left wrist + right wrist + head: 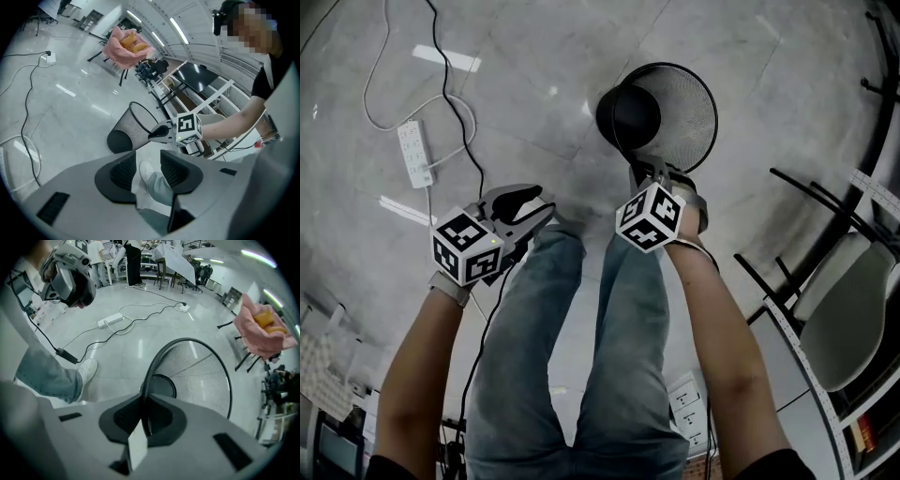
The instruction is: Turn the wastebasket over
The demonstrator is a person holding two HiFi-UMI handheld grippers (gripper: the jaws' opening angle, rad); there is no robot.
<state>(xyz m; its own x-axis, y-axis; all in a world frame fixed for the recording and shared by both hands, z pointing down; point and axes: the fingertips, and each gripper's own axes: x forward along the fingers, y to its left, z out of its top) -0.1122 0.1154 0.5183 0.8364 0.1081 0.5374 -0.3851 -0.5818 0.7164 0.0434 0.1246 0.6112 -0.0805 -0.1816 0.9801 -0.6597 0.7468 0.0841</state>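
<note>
Nearest, L gripper point(143, 171): hanging idle, jaws apart, nothing btwn.
R gripper point(144, 417): jaws clamping on rim point(151, 364).
Wastebasket point(201, 376): tilting on floor point(534, 84), ahead of shoe point(87, 369).
Rim: prob. needing firm pinch, wrist rolling mouth downward.

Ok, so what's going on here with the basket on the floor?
A standing person holds a claw in each hand. The right claw is shut on the rim of a black wire-mesh wastebasket, which sits tilted on the pale floor, not yet upside down. The left claw is open and empty.
</note>
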